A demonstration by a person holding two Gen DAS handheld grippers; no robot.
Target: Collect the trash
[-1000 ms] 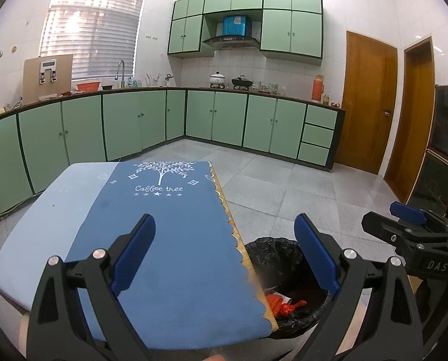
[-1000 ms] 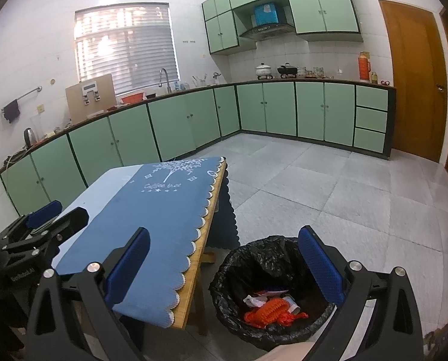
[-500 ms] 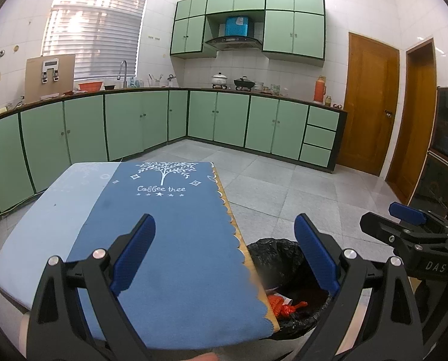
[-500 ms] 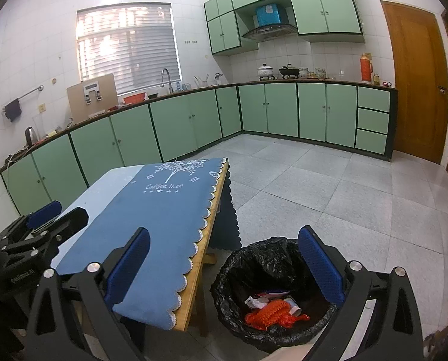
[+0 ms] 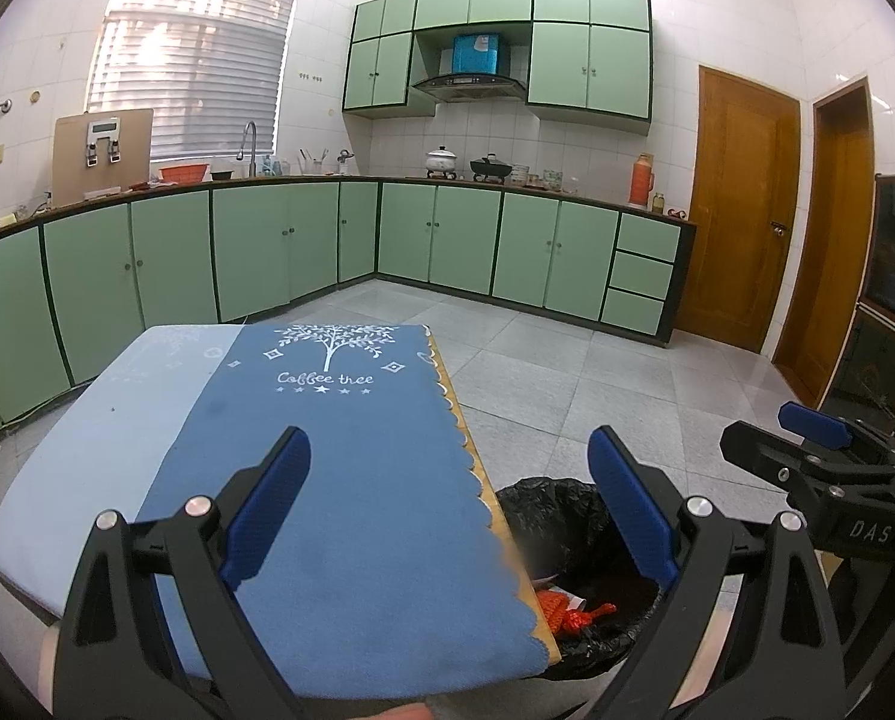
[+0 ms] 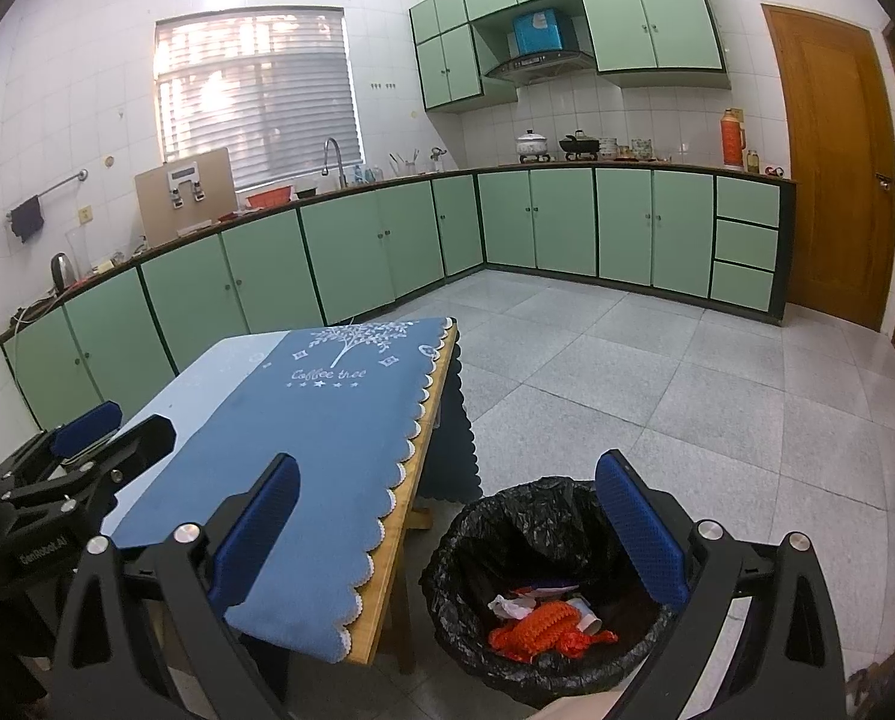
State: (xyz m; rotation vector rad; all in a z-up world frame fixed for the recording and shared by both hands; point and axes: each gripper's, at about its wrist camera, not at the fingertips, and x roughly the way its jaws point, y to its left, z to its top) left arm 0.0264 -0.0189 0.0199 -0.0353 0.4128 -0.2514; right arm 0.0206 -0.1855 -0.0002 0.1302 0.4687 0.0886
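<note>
Trash (image 6: 543, 624), an orange net and crumpled white scraps, lies at the bottom of the black-lined bin (image 6: 465, 552), which stands on the floor just beside the table (image 6: 411, 480) with the blue cloth (image 6: 327, 420). Left gripper (image 5: 447, 504) hovers above the cloth, jaws spread and empty. Right gripper (image 6: 447, 516) hangs over the bin, jaws spread and empty.

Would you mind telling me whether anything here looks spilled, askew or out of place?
Nothing stands out: the trash sits inside the black-lined bin, the blue cloth lies flat on the table, and the floor shows no litter.
</note>
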